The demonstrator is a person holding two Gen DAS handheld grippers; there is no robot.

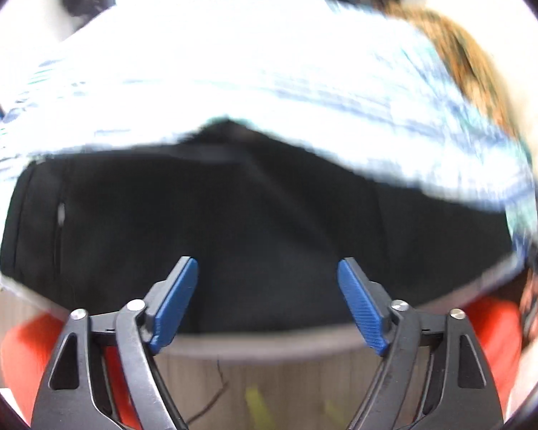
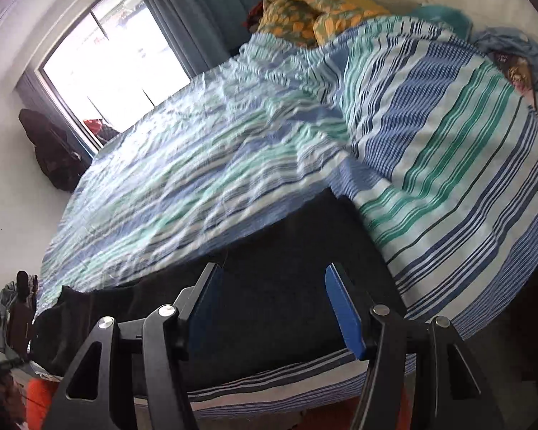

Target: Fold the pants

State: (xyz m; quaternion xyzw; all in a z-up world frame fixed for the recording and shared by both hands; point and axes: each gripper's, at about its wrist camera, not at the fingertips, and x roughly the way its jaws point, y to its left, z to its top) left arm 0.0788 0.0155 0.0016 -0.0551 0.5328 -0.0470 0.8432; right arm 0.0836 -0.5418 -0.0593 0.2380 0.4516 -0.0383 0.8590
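Note:
Black pants lie spread on the near edge of a bed with a blue, green and white striped sheet. In the left wrist view they fill the middle, with a pocket slit at the left. My left gripper is open and empty, its blue pads just above the pants' near edge. In the right wrist view the pants lie along the near edge of the striped sheet. My right gripper is open and empty over the dark cloth.
A yellow and orange patterned blanket is bundled at the bed's far end, with blue clothes at far right. A window with teal curtains is behind the bed. Orange cloth and floor lie below the bed edge.

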